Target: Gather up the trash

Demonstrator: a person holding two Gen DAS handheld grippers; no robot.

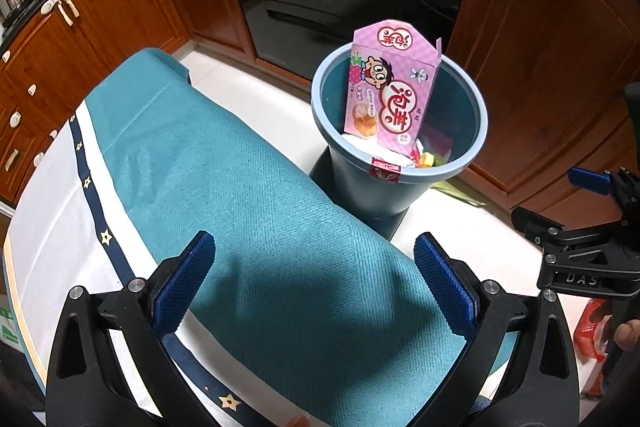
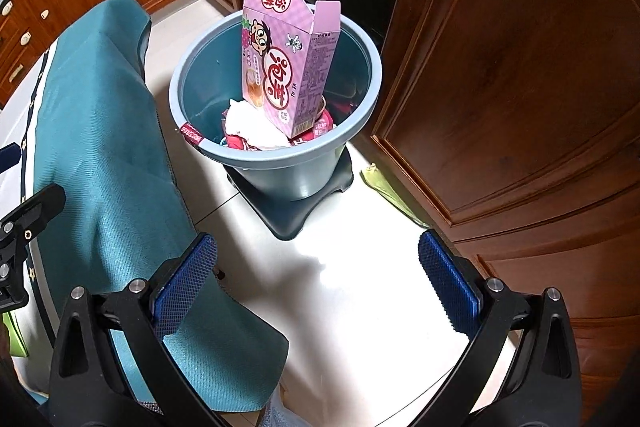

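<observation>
A blue-grey trash bin [image 1: 478,131] [image 2: 360,115] stands on the white floor. A pink snack box [image 1: 390,91] [image 2: 288,67] stands upright inside it, sticking out above the rim, on top of crumpled paper and wrappers [image 2: 256,131]. My left gripper [image 1: 314,281] is open and empty above the teal cloth. My right gripper [image 2: 316,281] is open and empty above the floor, short of the bin; it also shows at the right edge of the left wrist view [image 1: 584,227].
A teal cloth [image 1: 260,195] [image 2: 108,131] drapes over a table with a white, star-trimmed cover [image 1: 60,211]. Wooden cabinets [image 2: 520,87] stand close right of the bin. A dark stool base [image 2: 292,207] sits under the bin. A green scrap [image 2: 384,187] lies on the floor.
</observation>
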